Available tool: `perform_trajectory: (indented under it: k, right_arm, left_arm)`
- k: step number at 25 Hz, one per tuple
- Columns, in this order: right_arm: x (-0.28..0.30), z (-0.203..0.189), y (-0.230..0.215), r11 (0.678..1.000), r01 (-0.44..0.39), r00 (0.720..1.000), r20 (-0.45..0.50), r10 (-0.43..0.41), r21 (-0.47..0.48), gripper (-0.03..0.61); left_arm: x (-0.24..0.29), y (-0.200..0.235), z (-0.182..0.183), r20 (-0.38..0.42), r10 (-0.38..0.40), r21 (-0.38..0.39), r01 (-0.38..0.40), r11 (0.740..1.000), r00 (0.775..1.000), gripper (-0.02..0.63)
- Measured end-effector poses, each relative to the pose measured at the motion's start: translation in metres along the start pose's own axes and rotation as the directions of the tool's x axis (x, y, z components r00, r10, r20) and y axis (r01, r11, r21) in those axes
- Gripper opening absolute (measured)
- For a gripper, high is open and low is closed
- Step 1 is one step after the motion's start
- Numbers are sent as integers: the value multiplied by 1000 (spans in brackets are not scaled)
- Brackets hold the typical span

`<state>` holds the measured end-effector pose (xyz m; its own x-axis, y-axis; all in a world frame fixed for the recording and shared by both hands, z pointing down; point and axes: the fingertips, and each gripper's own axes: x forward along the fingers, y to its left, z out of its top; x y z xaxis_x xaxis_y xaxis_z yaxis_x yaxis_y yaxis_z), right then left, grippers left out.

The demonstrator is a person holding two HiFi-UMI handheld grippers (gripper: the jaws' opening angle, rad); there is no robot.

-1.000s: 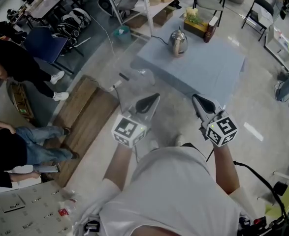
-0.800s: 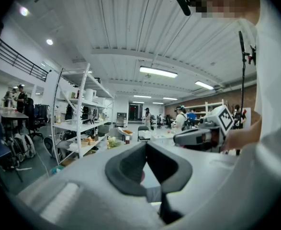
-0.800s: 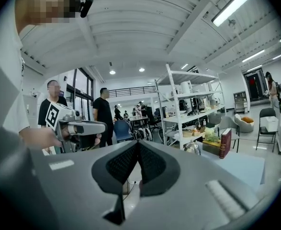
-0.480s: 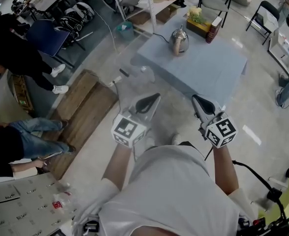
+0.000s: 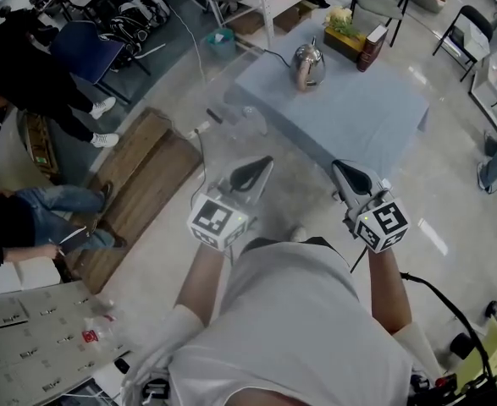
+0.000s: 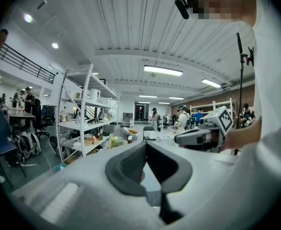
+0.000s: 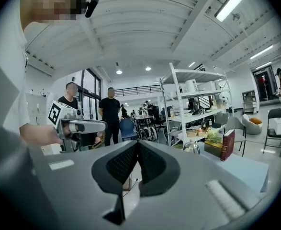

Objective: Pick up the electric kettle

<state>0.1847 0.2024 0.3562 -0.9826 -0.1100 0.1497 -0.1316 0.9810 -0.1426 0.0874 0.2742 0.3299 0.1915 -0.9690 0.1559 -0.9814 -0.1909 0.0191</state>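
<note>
The step in hand is the approach, and neither gripper is ready to grasp. The left gripper point(image 5: 251, 176) and the right gripper point(image 5: 348, 178) are held side by side at chest height, each with its jaws pressed together and nothing between them, as both gripper views show. The electric kettle point(image 5: 307, 64) stands well ahead of both, on the far part of the blue-grey table point(image 5: 375, 117), roughly between the lines of the two grippers. From the right gripper's own camera it sits off to the right of the closed jaws point(image 7: 192, 147), so that gripper would need to swing right to face it. To do this well, I would pick one gripper, probably the right, and open its jaws wide before arriving. Bring it in level over the near edge of the table, then line the jaws across the handle, not the rounded metal body, which would likely slip. The pale handle seems to face the grippers, but it is too small here to be sure. A dark red book point(image 5: 372, 48) and a box of greenery point(image 5: 343, 34) stand just beyond the kettle, so stop short of them and lift straight up.
</note>
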Motion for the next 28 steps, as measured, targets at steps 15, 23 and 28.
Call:
perform_trajectory:
  k: [15,23,28]
  right_arm:
    - [16,-3,-27,1000,-11,1000,-13,11,18,5]
    - [59,3,-51,999,27,999,-20,-26,28,5]
    - [93,10,-67,998,46,999,-13,-46,38,5]
  left_arm:
    - [22,20,-8,-19,17,-19,-18,1000,1000,3]
    - [48,71,-8,-26,-25,-6,24,1000,999,3]
    - [68,108,-2,-29,-61,-10,60,998,998,3]
